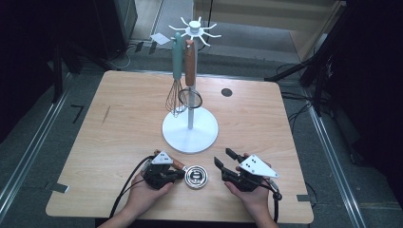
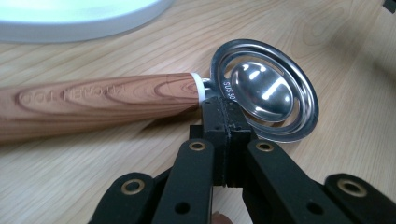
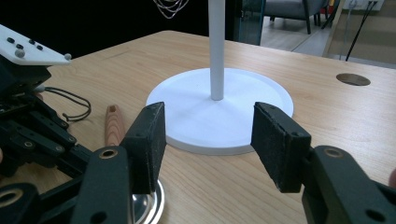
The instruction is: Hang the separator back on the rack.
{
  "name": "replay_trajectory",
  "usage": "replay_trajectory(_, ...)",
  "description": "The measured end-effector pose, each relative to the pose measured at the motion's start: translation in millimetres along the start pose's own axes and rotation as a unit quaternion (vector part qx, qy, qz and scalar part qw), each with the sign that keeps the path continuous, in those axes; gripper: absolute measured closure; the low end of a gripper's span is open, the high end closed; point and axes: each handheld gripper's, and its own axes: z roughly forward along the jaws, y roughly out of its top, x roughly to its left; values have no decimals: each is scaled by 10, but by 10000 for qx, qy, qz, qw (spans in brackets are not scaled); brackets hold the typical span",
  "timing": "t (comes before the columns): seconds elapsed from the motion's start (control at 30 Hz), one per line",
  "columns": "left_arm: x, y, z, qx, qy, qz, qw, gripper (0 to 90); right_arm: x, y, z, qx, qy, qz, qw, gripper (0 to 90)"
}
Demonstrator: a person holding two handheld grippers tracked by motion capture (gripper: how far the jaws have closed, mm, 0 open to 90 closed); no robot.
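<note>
An egg separator lies on the table near the front edge, with a wooden handle [image 2: 98, 100] and a shiny steel bowl [image 1: 196, 176] [image 2: 264, 88]. My left gripper [image 1: 182, 174] [image 2: 223, 109] is shut, its pads pinched together at the thin metal neck between handle and bowl. My right gripper [image 1: 222, 156] [image 3: 208, 140] rests just right of the bowl, open, nothing between its pads. It faces the white stand's base [image 3: 219, 112]. The right gripper view also catches the handle's end [image 3: 113, 123] and the left gripper's body [image 3: 28, 116].
A white utensil stand [image 1: 190, 130] with a round base rises mid-table, just behind both grippers. A teal-handled whisk [image 1: 176, 97] and a brown-handled wire tool [image 1: 190, 95] hang from its hooks. A dark round hole [image 1: 226, 92] marks the far tabletop.
</note>
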Motion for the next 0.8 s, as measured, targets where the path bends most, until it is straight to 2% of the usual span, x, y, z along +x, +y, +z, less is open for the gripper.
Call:
replay_trajectory(0.33,-187,114,225,-19,-60,224,9997,900,12,-2,-1,14,8,-37,10000,462)
replay_trajectory(0.47,-203,118,235,-22,-71,292,9995,900,7,-2,-4,16,14,-41,10000,462)
replay_trajectory(0.57,-171,114,190,-126,-206,270,9993,872,1,-2,-5,24,30,-37,10000,462)
replay_trajectory(0.7,-122,115,30,-323,-242,336,9986,816,-2,-1,1,36,43,-32,10000,462)
replay_trajectory(0.8,-28,104,-148,-481,-84,322,9983,844,7,-2,10,73,77,-35,9999,462)
